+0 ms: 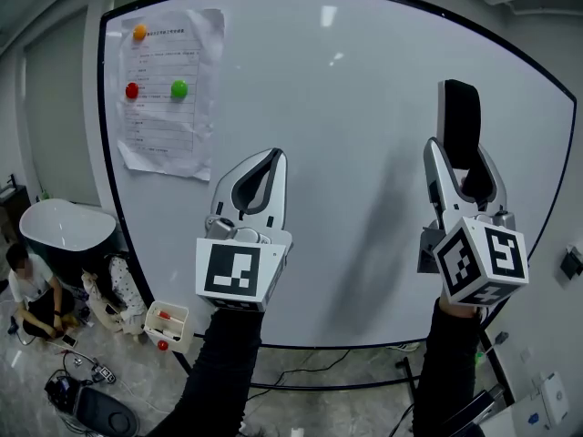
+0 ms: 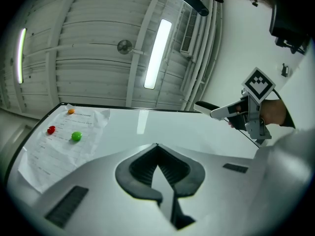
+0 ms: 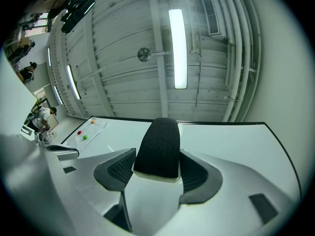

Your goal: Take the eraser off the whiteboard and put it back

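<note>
The eraser (image 1: 461,121), white-backed with black felt, stands upright between the jaws of my right gripper (image 1: 460,153), which is shut on its lower part. It is held in front of the right side of the whiteboard (image 1: 346,107); I cannot tell whether it touches the board. In the right gripper view the eraser (image 3: 158,146) fills the space between the pads. My left gripper (image 1: 271,157) is raised at the board's middle, shut with nothing in it; its pads (image 2: 147,168) meet at the tip. The left gripper view shows the right gripper (image 2: 216,111) off to the right.
A paper sheet (image 1: 168,89) is pinned at the board's upper left by orange (image 1: 139,32), red (image 1: 132,90) and green (image 1: 178,88) magnets. On the floor at the lower left are a seated person (image 1: 32,289), a black tub (image 1: 64,235), a white box (image 1: 167,321) and cables.
</note>
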`<state>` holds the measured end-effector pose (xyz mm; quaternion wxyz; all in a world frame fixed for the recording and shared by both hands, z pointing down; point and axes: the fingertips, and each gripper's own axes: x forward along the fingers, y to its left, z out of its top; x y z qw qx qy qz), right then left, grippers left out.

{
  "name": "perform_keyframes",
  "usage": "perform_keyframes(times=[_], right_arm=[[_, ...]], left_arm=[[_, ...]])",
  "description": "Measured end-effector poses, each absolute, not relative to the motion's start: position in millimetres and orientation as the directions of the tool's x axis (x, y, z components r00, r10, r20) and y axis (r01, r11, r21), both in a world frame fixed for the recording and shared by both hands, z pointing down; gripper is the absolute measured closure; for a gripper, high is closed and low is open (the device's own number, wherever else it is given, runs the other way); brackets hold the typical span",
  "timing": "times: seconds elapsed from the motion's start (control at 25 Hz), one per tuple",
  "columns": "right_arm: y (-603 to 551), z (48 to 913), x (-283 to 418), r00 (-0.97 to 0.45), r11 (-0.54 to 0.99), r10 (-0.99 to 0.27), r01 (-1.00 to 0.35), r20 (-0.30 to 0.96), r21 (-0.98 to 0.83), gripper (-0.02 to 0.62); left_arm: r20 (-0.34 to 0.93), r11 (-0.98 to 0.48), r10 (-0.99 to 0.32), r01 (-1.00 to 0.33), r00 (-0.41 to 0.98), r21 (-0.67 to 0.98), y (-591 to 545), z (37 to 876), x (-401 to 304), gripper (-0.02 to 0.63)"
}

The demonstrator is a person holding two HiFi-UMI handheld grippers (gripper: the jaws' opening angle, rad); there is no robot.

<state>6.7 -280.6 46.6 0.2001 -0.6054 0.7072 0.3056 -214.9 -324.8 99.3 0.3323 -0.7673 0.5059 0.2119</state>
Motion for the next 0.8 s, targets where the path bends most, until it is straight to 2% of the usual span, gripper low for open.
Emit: perform_keyframes(times=[0.36, 0.6, 0.8], right_arm=[[-273.0, 44.9, 22.6, -0.132, 0.02, -0.742, -0.984, -0.657, 0.175, 0.314], [-264.9, 52.4, 40.0, -0.057, -0.098, -0.747, -0.976, -0.662, 0.194, 0.314], [-258.8, 56.0, 64.5, -0.017, -0.131, -0.76, -0.975, -0.649, 0.18, 0.314]], left_arm=[[-0.656, -0.321, -0.584, -0.878, 0.478, -0.355, -331.3, 85.5, -187.9, 0.6], [-0.637, -0.362, -0.573, -0.857, 0.515, -0.367, -345.0, 87.4, -169.1, 0.6], [-0.63, -0.403, -0.558, -0.84, 0.54, -0.363, -346.8, 89.1, -147.2, 0.6]])
